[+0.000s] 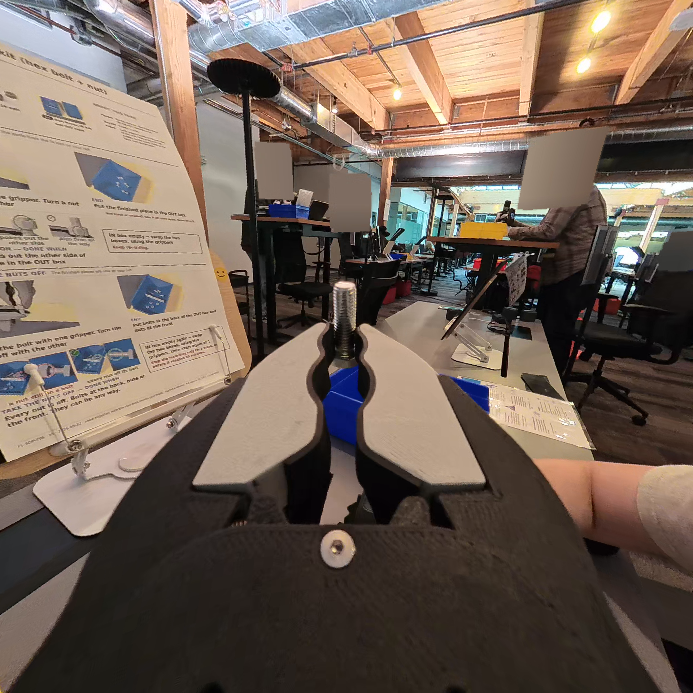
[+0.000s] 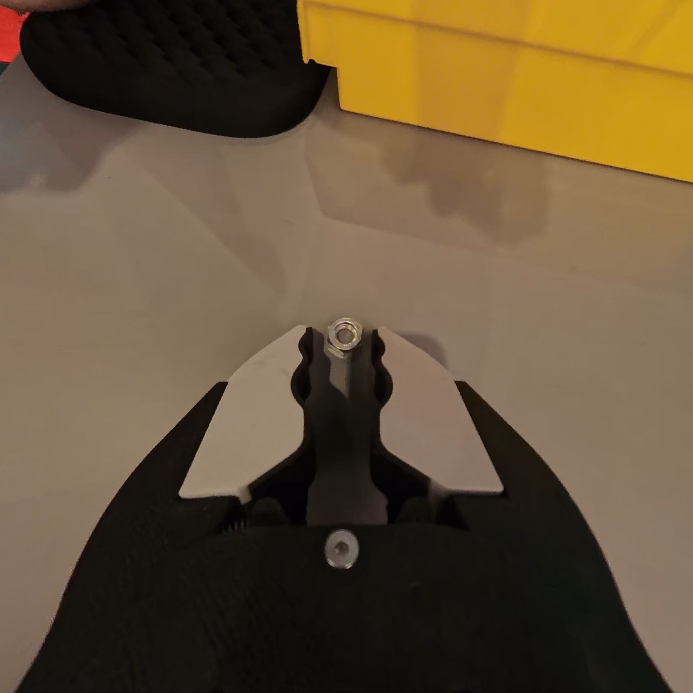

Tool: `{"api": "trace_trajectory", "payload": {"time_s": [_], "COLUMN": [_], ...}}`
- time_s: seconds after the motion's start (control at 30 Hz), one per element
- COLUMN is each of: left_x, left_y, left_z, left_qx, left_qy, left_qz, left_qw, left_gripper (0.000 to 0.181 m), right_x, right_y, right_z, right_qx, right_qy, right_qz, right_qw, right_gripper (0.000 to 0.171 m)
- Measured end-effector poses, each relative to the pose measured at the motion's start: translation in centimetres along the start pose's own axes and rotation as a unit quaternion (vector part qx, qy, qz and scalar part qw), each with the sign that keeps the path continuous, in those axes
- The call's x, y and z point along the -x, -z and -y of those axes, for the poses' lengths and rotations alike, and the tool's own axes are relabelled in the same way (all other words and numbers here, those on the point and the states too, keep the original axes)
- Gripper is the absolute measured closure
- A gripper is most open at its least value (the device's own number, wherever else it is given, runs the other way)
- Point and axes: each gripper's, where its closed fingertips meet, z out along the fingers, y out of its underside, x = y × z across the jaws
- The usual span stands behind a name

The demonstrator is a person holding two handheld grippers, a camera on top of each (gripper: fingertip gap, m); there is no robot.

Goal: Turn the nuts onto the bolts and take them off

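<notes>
My left gripper is shut on a silver bolt. It grips the bolt near the head, and the threaded shaft stands upright above the fingertips with no nut on it. In the right wrist view, my right gripper points down at the grey table. A silver nut lies flat between its fingertips with its hole facing up. A small gap shows on each side of the nut, so the jaws stand open around it.
A blue bin sits just beyond my left gripper. An instruction sheet on a stand is at the left, a person's forearm at the right. In the right wrist view a yellow bin and a black foam pad lie ahead.
</notes>
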Motion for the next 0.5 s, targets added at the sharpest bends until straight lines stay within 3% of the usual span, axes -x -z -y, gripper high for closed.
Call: {"api": "trace_trajectory", "payload": {"time_s": [0.17, 0.23, 0.37, 0.5], "left_x": [-0.3, -0.3, 0.2, 1.5], "left_y": [-0.4, -0.5, -0.3, 0.0], "left_z": [-0.7, -0.8, -0.8, -0.9], "left_qx": [0.021, 0.027, 0.03, 0.034], "left_qy": [-0.026, -0.037, -0.05, -0.062], "left_qz": [0.004, 0.008, 0.022, 0.045], "left_qw": [0.999, 0.999, 0.998, 0.996], "left_gripper": [0.172, 0.172, 0.172, 0.172], "right_x": [-0.4, -0.4, -0.3, 1.9], "right_y": [0.0, 0.0, 0.4, 2.8], "right_z": [-0.1, -0.2, -0.2, 3.4], "right_qx": [0.004, 0.01, 0.029, -0.001], "right_qy": [-0.017, -0.016, 0.011, 0.079], "right_qz": [-0.007, -0.009, -0.025, -0.017], "right_qw": [1.0, 1.0, 0.999, 0.997], "right_gripper": [0.139, 0.152, 0.153, 0.153]}}
